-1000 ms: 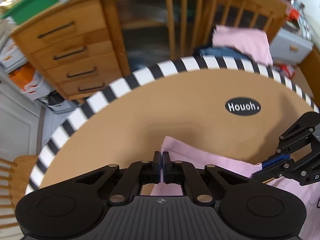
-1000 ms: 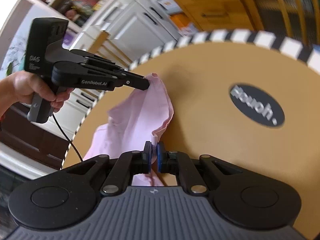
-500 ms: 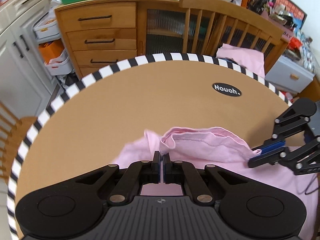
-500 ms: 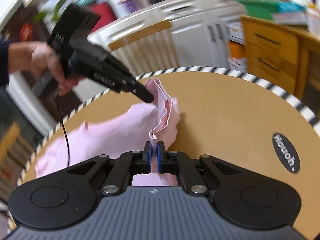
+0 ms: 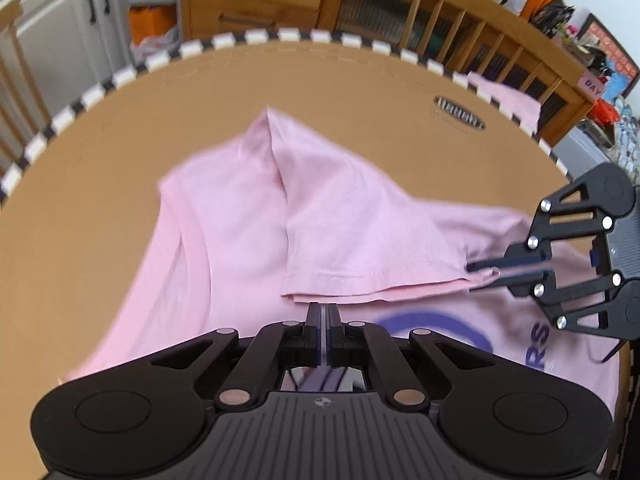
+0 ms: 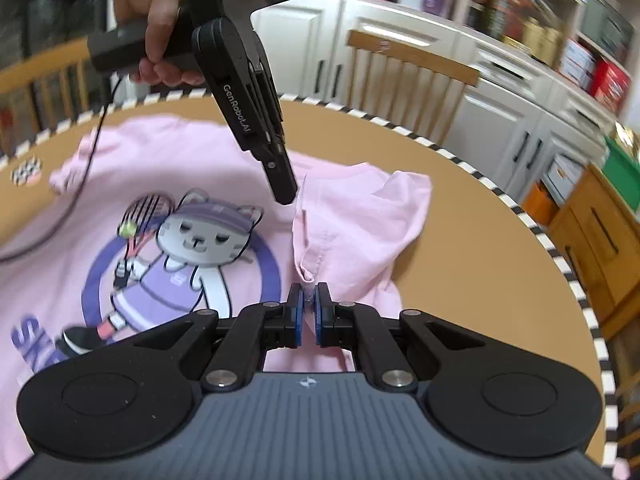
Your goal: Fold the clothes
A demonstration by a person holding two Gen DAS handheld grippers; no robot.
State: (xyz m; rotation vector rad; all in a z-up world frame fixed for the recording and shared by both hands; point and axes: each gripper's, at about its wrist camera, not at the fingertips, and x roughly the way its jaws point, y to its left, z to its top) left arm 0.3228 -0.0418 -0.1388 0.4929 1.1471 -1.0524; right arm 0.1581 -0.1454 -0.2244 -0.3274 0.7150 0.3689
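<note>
From the left wrist camera, the left gripper (image 5: 322, 312) is showing its jaws pressed together at the hem of the pink T-shirt (image 5: 248, 216), though whether cloth is actually pinched there is hard to tell, and the shirt is lying on the round brown table (image 5: 360, 80) while the right gripper (image 5: 482, 274) is clamping the hem's far corner. From the right wrist camera, the right gripper (image 6: 307, 308) is pinching a fold of hem, the cat print (image 6: 188, 256) is facing up, and a hand (image 6: 156, 20) is holding the left gripper (image 6: 285, 196) at the folded edge
</note>
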